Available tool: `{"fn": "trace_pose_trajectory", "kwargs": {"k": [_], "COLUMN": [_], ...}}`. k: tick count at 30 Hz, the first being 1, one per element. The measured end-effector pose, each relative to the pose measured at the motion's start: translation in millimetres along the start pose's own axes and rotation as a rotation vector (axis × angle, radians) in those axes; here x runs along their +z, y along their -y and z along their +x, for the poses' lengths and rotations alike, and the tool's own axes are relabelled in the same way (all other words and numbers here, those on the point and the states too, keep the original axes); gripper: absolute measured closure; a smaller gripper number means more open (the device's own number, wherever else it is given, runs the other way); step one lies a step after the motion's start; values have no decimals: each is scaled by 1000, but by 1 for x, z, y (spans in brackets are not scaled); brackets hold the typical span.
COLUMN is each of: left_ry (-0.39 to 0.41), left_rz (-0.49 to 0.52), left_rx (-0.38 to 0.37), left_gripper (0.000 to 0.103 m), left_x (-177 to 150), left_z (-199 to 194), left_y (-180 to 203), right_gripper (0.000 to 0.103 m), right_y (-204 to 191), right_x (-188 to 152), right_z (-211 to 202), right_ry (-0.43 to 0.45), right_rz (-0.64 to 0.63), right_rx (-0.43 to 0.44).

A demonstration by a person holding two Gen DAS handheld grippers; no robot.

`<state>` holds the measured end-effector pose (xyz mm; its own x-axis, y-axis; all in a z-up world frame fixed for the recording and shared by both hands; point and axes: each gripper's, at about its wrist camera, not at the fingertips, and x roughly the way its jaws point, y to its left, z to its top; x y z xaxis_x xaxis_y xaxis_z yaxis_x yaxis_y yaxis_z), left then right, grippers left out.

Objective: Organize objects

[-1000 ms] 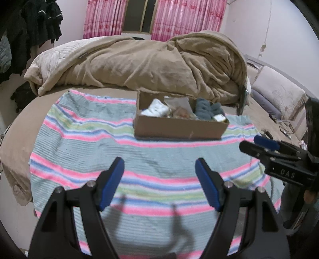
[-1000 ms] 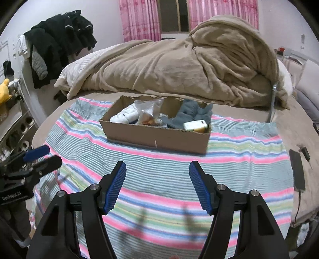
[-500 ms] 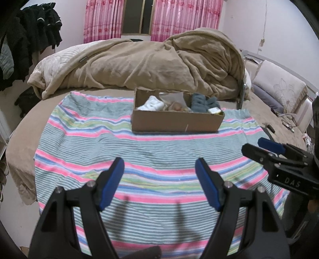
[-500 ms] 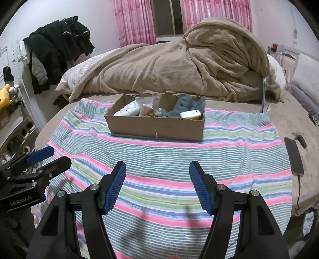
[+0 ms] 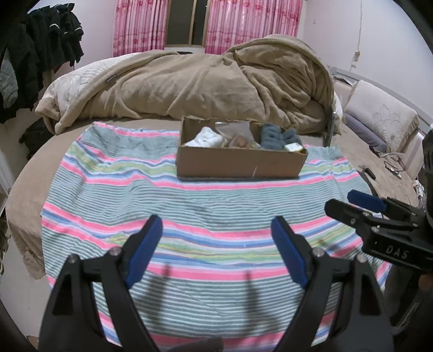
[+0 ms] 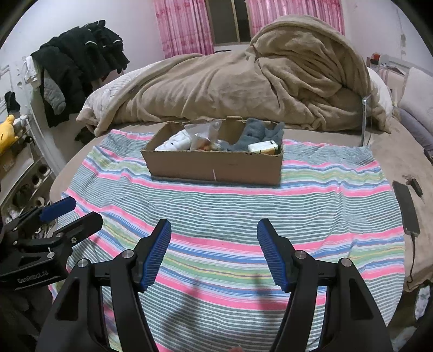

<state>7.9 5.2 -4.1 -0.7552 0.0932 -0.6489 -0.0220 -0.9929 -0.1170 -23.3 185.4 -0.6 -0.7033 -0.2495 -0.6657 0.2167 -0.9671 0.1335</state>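
A shallow cardboard box (image 5: 240,163) (image 6: 213,165) stands at the far side of a striped blanket (image 5: 205,205) (image 6: 224,211) on the bed. Inside it lie a white cloth (image 6: 176,142), a clear plastic bag (image 6: 204,134), a grey-blue cloth (image 6: 257,132) and a small yellowish pack (image 6: 263,147). My left gripper (image 5: 216,230) hovers over the blanket's near part, its jaws opening with nothing between them. My right gripper (image 6: 213,232) is open and empty, also well short of the box. Each gripper shows at the edge of the other's view.
A heaped tan duvet (image 5: 189,84) fills the bed behind the box. A phone on a cable (image 6: 407,211) lies on the bed at the right. Pillows (image 5: 379,119) sit far right, dark clothes (image 6: 78,67) hang at the left, and pink curtains (image 5: 230,24) cover the window.
Both views have pulled back from the box, which now looks smaller and farther. The left gripper's fingers stand slightly wider apart. The right gripper's fingers keep the same gap.
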Motion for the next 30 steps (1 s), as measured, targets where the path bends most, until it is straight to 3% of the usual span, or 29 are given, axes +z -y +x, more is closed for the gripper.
{"fn": "trace_pose_trajectory", "kwargs": {"k": [30], "left_ry": [2], "left_rz": [-35], "left_rx": [-21], "left_gripper": [15], "left_x": [3], "left_z": [3], "left_y": [-5], "right_gripper": [34], "right_y": [2], "right_x": [0], "right_z": [4], "right_ry": [-11], "right_rz": [11], "right_rx": [5]}}
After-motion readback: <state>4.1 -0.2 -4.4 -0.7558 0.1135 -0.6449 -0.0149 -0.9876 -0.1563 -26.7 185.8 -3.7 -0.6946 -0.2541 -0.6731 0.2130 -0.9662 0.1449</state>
